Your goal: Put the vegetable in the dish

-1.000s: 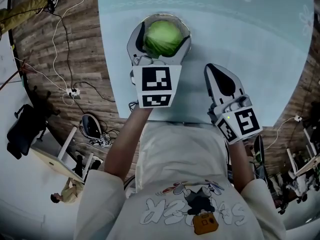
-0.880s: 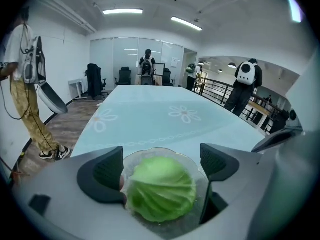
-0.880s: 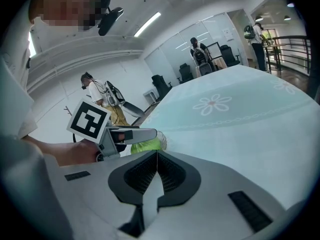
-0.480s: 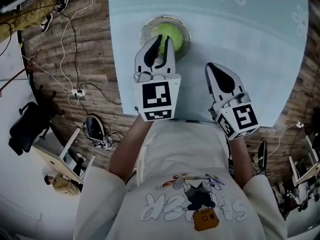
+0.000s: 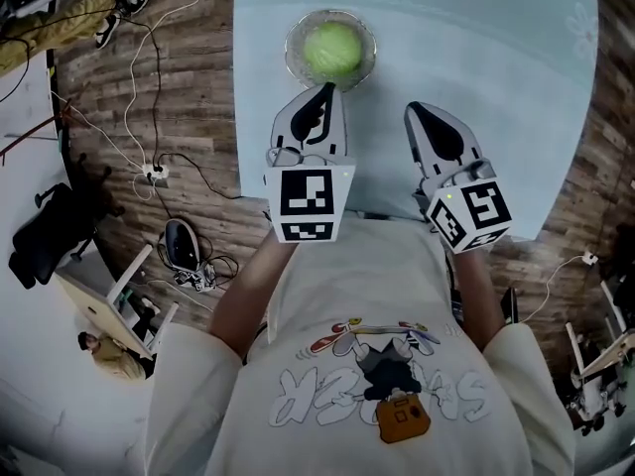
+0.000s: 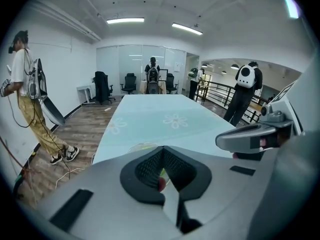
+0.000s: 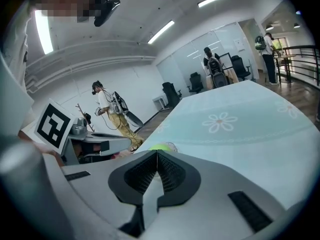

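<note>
A green cabbage [image 5: 331, 50] lies in a clear glass dish [image 5: 294, 38] near the left edge of the light blue table [image 5: 496, 67]. My left gripper [image 5: 325, 89] hangs just in front of the dish, apart from it. Its jaws have just been closing and now meet with nothing between them. My right gripper [image 5: 417, 112] floats to its right over the cloth, shut and empty. In the left gripper view the jaws [image 6: 162, 156] meet and hide most of the dish [image 6: 142, 146]. The right gripper view shows the cabbage [image 7: 159, 147] just past its closed jaws [image 7: 157, 159].
The table's left edge drops to a wooden floor [image 5: 179, 87] with cables and a power strip [image 5: 149, 177]. Several people [image 6: 245, 91] and office chairs [image 6: 101, 86] stand at the far end of the room. One person [image 7: 107, 111] walks left of the table.
The left gripper has let go of the cabbage, which stays in the dish. It drew back toward me, rose, and its jaws shut. The right gripper lifted a little.
</note>
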`<action>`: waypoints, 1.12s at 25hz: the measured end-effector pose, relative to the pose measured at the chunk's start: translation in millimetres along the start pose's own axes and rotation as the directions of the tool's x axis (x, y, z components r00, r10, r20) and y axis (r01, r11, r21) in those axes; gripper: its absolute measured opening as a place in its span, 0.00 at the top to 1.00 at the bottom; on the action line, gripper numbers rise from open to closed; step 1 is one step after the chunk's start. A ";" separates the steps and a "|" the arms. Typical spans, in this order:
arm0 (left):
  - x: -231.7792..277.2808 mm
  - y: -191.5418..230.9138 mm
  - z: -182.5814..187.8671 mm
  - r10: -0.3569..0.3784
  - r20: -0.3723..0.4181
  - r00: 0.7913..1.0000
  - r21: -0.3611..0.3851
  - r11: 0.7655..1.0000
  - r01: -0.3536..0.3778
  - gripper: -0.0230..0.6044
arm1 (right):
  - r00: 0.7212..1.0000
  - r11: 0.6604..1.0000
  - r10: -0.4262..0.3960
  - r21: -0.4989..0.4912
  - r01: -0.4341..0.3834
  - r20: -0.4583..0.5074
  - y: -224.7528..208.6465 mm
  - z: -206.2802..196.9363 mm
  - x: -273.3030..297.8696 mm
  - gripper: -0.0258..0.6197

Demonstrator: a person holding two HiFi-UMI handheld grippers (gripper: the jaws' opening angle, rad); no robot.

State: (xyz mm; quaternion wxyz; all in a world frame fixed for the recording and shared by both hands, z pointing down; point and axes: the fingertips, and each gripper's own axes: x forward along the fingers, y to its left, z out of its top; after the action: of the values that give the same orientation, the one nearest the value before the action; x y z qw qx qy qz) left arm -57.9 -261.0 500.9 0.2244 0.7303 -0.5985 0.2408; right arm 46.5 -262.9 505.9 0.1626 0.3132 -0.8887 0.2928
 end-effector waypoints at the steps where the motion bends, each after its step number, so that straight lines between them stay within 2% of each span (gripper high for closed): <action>1: -6.5 -4.3 -0.9 -0.001 0.003 1.000 -0.002 1.000 0.001 0.95 | 1.000 1.000 0.004 -0.007 -0.004 0.006 3.2 1.0 -3.3 0.93; 7: -56.7 -20.5 0.3 -0.020 0.051 0.998 -0.025 0.999 0.021 0.95 | 0.999 0.999 0.004 -0.046 -0.002 0.044 32.7 5.7 -24.8 0.93; 12: -101.2 -17.9 -25.6 -0.045 0.061 0.997 -0.046 0.998 0.048 0.95 | 0.993 0.996 -0.044 -0.068 0.051 0.107 64.6 7.1 -44.6 0.93; 18: -179.9 -25.9 -44.5 -0.083 0.128 0.988 -0.052 0.995 0.090 0.95 | 0.990 0.990 -0.070 -0.111 0.084 0.125 131.3 -8.1 -76.7 0.93; 22: -229.3 -27.3 -67.2 -0.091 0.169 0.981 -0.116 0.987 0.112 0.95 | 0.988 0.985 -0.080 -0.141 0.098 0.129 186.6 -22.4 -97.8 0.93; 28: -254.7 -18.2 -93.0 -0.147 0.207 0.967 -0.102 0.980 0.171 0.95 | 0.986 0.976 -0.117 -0.171 0.137 0.122 232.1 -54.4 -106.7 0.93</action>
State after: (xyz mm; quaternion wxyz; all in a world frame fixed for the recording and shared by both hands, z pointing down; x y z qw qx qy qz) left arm -90.4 -5.2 415.0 0.2253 0.7817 -0.5707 0.1120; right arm -18.9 -33.0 400.5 0.1585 0.3693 -0.8972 0.1831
